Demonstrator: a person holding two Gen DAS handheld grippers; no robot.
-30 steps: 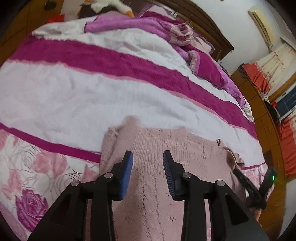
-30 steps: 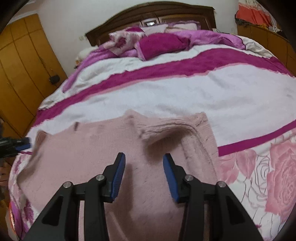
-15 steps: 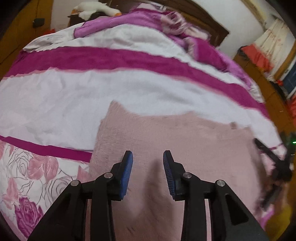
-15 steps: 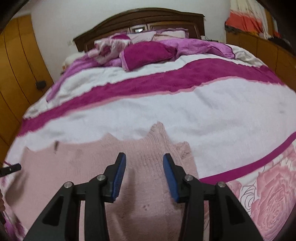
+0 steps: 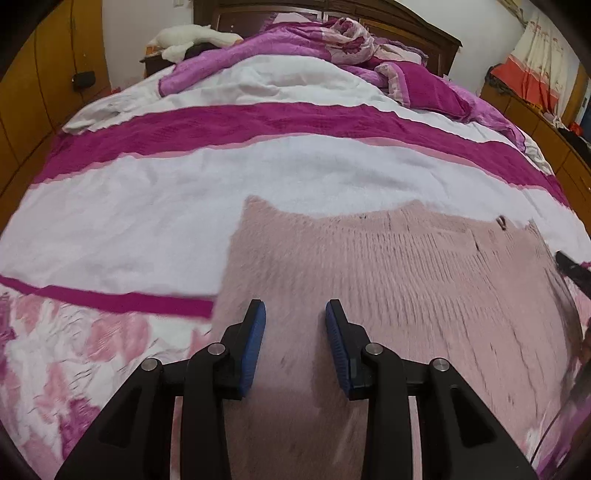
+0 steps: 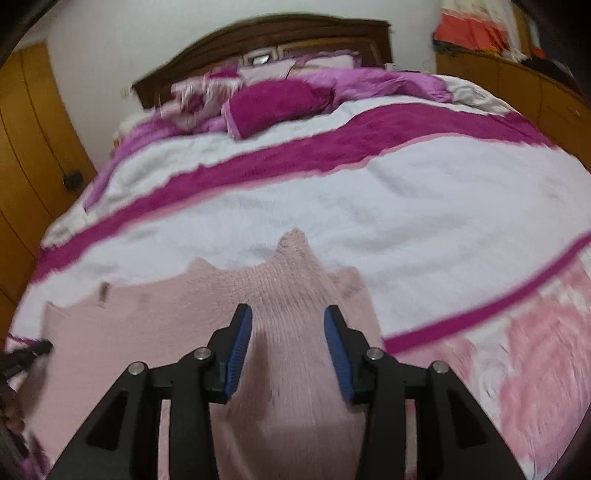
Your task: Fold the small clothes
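A pale pink knitted sweater (image 5: pixel 399 280) lies spread flat on the bed, its far edge across the white band of the bedspread. My left gripper (image 5: pixel 295 314) is open and empty, hovering over the sweater near its left edge. My right gripper (image 6: pixel 288 321) is open and empty over the sweater's right part (image 6: pixel 288 280), where a folded piece peaks toward the headboard. The right gripper's tip shows at the right edge of the left wrist view (image 5: pixel 572 266); the left gripper's tip shows at the left edge of the right wrist view (image 6: pixel 29 350).
The bedspread (image 5: pixel 221 177) has white and magenta bands and a rose print near me. Crumpled purple blankets and pillows (image 6: pixel 288 99) lie by the dark wooden headboard (image 6: pixel 258 33). Wooden wardrobes (image 6: pixel 33 155) stand left; a wooden cabinet (image 6: pixel 517 81) stands right.
Both grippers have tilted up and pulled back over the sweater. The sweater's bunched right part now lies flatter. Both views are motion blurred.
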